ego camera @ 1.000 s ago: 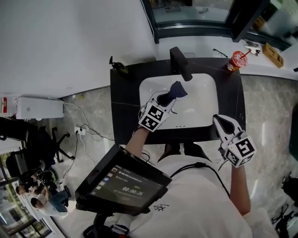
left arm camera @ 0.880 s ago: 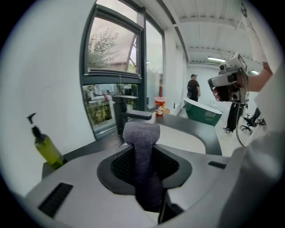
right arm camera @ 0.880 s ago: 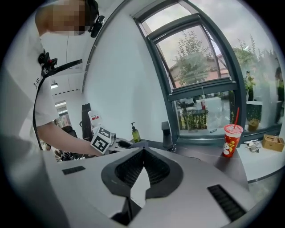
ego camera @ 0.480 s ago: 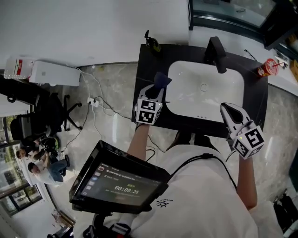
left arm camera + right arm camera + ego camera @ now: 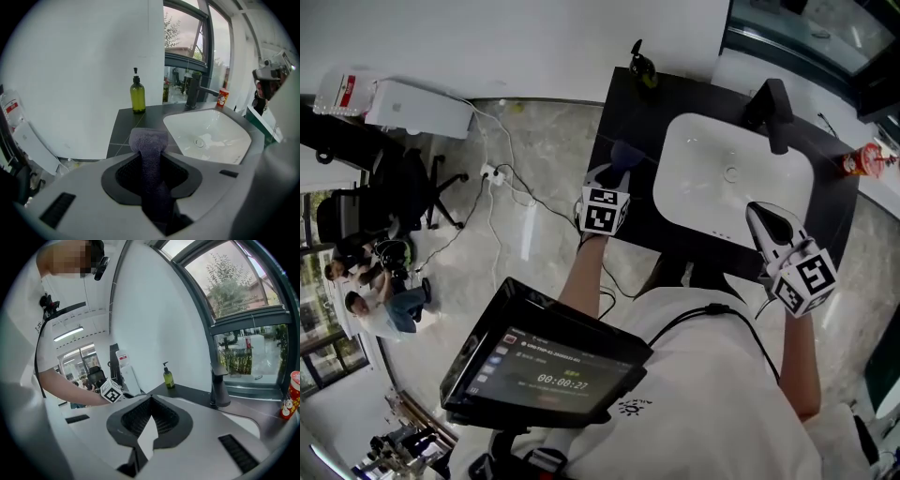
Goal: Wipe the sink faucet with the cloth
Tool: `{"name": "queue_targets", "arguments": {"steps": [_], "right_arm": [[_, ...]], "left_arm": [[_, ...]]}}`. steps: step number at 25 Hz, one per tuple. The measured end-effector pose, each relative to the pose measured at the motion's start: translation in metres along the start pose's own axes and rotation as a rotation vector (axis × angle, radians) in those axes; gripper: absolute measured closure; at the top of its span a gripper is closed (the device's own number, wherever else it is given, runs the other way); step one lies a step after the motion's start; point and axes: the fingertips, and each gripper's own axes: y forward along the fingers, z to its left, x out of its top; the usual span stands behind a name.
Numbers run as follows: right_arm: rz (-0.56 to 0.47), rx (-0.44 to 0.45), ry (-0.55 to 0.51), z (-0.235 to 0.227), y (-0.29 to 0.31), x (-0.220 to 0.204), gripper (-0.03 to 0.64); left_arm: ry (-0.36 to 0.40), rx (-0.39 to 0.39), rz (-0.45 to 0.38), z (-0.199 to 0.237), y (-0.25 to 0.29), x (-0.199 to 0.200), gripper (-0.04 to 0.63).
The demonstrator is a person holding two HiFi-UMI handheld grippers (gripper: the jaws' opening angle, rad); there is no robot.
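Having swung our left gripper (image 5: 614, 175), jaws clamped on the cloth (image 5: 627, 155), from over the sink (image 5: 703, 187) to the left edge of the counter (image 5: 628, 112), well apart from the faucet (image 5: 772, 108), we judge wiping finished; our right gripper (image 5: 757, 210) hangs closed and empty.

Left gripper (image 5: 149, 140) clamps grey cloth (image 5: 151, 161); beyond it, soap bottle (image 5: 137, 96), sink (image 5: 211, 136), faucet (image 5: 194, 93).
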Motion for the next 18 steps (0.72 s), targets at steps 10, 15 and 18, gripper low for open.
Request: {"name": "queue_targets", "arguments": {"steps": [10, 15, 18], "right_arm": [[0.007, -0.007, 0.000, -0.001, -0.001, 0.000, 0.614], [-0.005, 0.005, -0.005, -0.002, 0.005, 0.002, 0.614], [-0.015, 0.010, -0.005, -0.005, 0.011, 0.002, 0.614]], "left_arm": [[-0.053, -0.011, 0.065, -0.004, 0.005, -0.017, 0.390], [-0.064, -0.001, 0.045, -0.001, 0.000, -0.011, 0.390], [-0.061, 0.013, 0.021, 0.003, -0.004, -0.002, 0.390]]}}
